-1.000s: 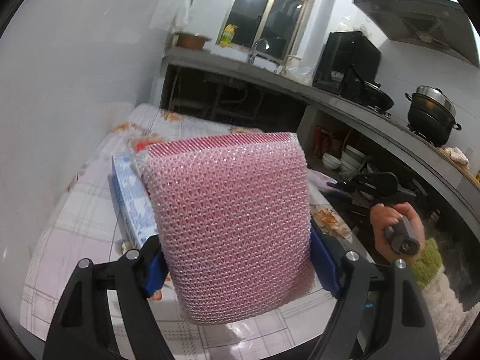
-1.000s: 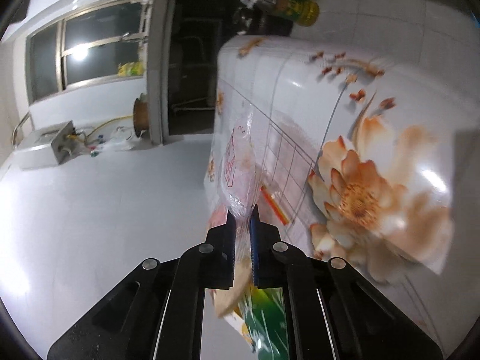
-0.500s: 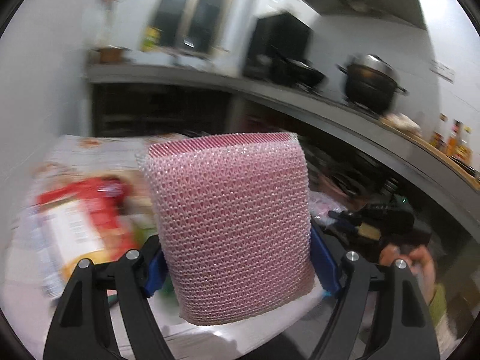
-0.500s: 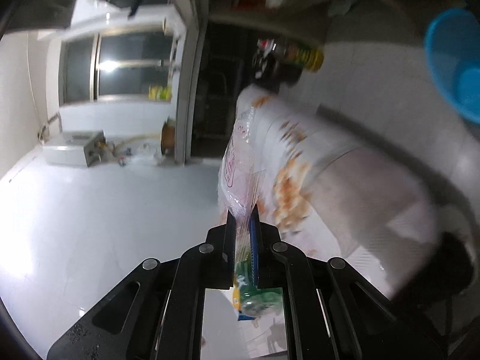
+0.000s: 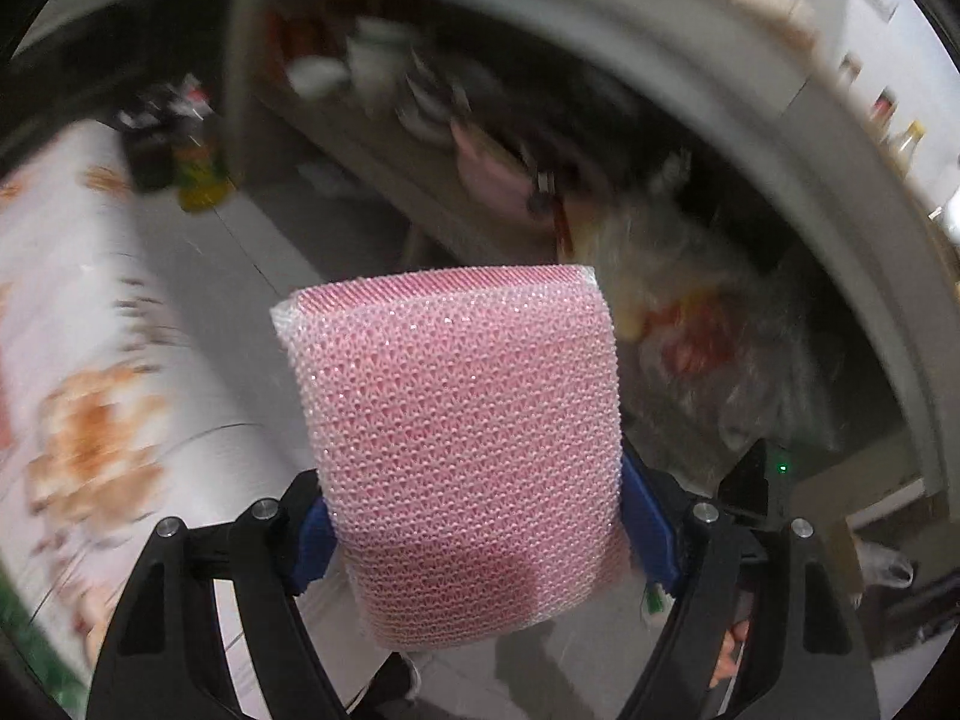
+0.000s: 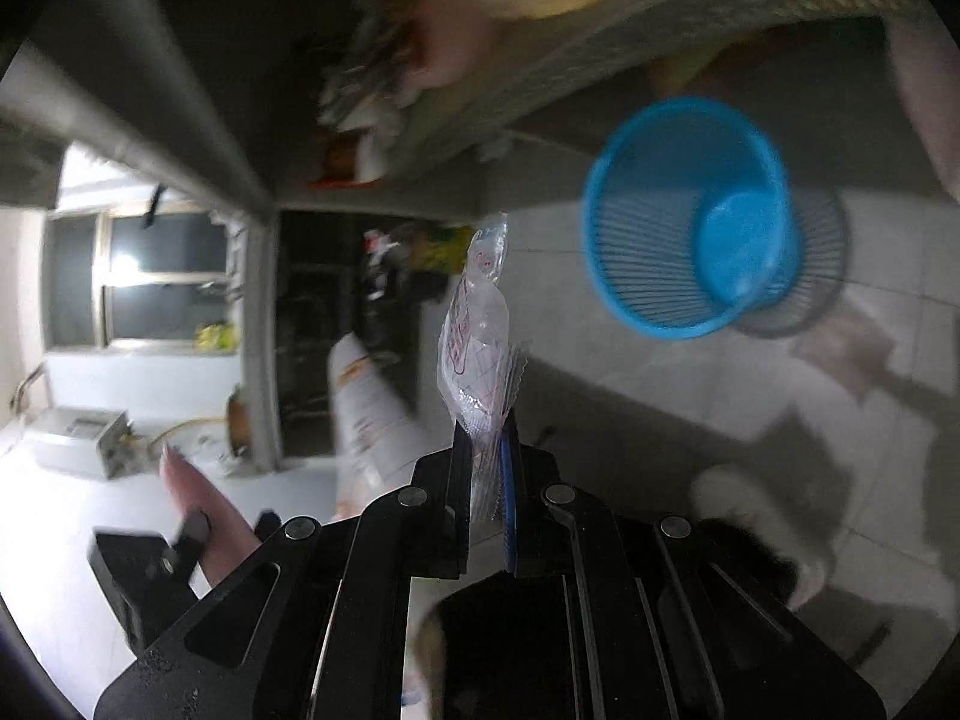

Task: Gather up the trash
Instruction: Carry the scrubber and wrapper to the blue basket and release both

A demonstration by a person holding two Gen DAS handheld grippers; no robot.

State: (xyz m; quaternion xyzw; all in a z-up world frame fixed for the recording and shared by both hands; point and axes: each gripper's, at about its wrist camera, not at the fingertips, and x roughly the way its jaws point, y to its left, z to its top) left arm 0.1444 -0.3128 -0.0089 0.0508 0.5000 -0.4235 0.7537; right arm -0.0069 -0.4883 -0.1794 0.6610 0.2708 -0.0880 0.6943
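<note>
The left gripper (image 5: pixel 474 534) is clamping a pink sponge (image 5: pixel 462 432); only the right view is showing the right gripper (image 6: pixel 487 468) pinching a clear wrapper (image 6: pixel 477 336) (blue basket (image 6: pixel 690 222) beyond).

One pink sponge (image 5: pixel 462 438), one clear wrapper (image 6: pixel 480 348), one blue basket (image 6: pixel 678 276), two tools.

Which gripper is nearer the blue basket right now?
Right. The right gripper, jaws shut on a clear wrapper, faces the blue basket; the left gripper, holding the pink sponge, shows no basket.
</note>
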